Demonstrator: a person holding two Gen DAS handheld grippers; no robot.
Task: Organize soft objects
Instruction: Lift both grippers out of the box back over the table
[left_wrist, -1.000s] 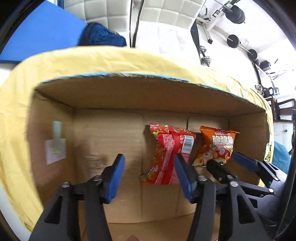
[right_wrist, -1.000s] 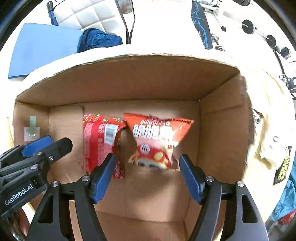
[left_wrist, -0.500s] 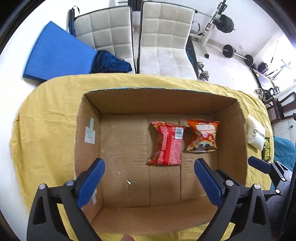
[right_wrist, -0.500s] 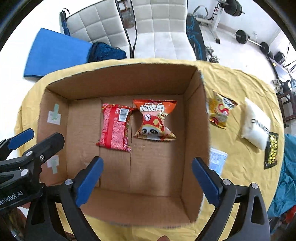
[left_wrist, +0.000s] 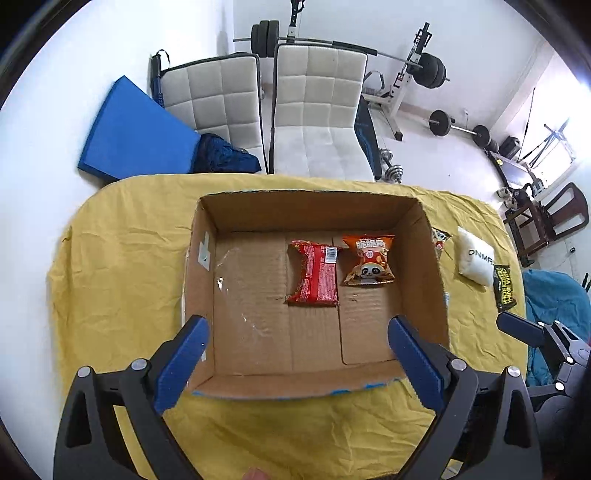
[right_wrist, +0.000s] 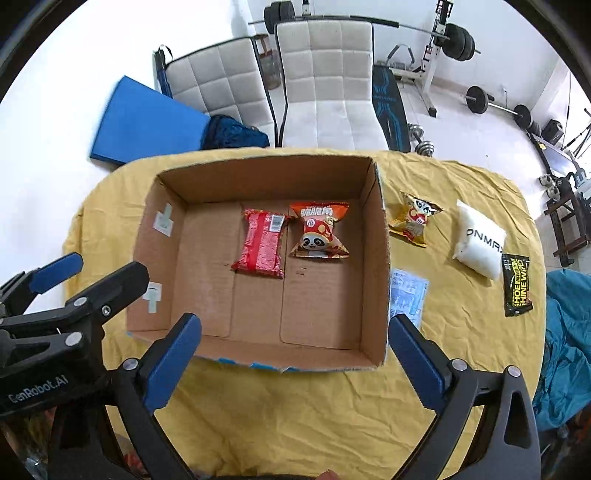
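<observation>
A cardboard box (right_wrist: 373, 258) is seen open-topped on a surface (right_wrist: 295, 413) covered by a yellow cloth. Two snack packs are laid flat on the box floor, toward its far wall: a red pack (right_wrist: 261, 243) and, just beside it on the right, an orange panda pack (right_wrist: 320, 230), their near corners touching or almost so.

The left tool (left_wrist: 295, 347) is held above the near edge of the box with its blue fingers (left_wrist: 181, 363) spread wide and nothing between them; the red pack (left_wrist: 314, 273) and the panda pack (left_wrist: 369, 260) lie ahead of it, well apart from the tips, inside the box (left_wrist: 199, 295).

The right tool (right_wrist: 293, 347) is likewise held wide and empty over the near wall of the box, with both boxed packs ahead of it and between the lines of its fingers (right_wrist: 417, 363). The left tool (right_wrist: 70, 269) is seen at this view's left edge.

Outside the box, on the cloth to the right, four soft items are laid out: a yellow panda pack (right_wrist: 413, 219) near the box's right wall, a pale blue sachet (right_wrist: 408, 297) just beside that wall and nearest the right tool's right finger, a white pouch (right_wrist: 478, 242) farther right, and a black wipes packet (right_wrist: 518, 284) just beside the pouch.
</observation>
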